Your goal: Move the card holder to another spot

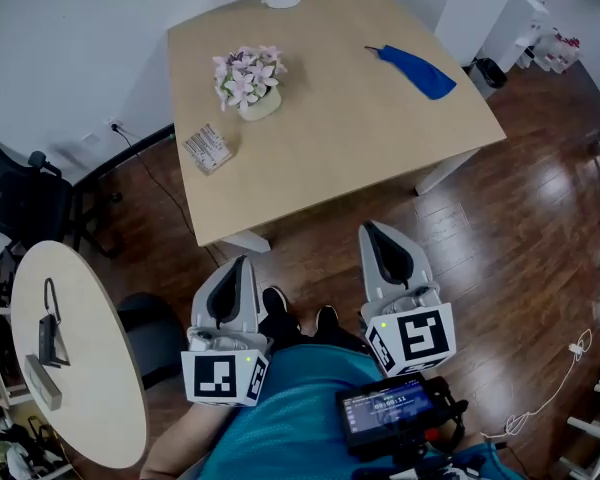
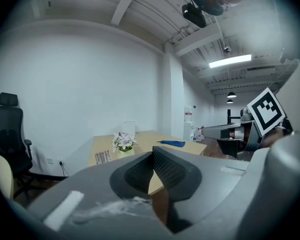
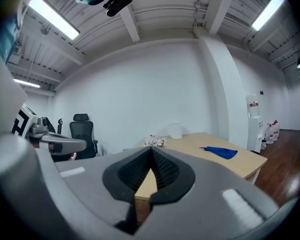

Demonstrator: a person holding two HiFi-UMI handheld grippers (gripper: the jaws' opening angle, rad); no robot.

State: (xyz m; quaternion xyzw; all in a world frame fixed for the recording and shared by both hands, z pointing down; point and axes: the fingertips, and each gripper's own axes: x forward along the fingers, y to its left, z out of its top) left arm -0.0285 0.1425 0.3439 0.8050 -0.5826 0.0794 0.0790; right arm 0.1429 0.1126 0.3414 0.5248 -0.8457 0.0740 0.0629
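Near the left edge of the pale wooden worktop [image 1: 350, 138], the card holder [image 1: 208, 148] lies flat, just beside a small pot of pink flowers [image 1: 248, 80]. A blue cloth [image 1: 417, 71] lies well apart, toward the far right corner. Short of the worktop, over the dark wood floor [image 1: 500, 228], the left gripper [image 1: 242, 260] and the right gripper [image 1: 370, 226] both have their jaws pressed together, empty.

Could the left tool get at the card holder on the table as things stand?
Probably yes, once moved closer. The left tool hangs shut over the floor, short of the table. The card holder lies by its left edge, flowers behind it, nothing in front.
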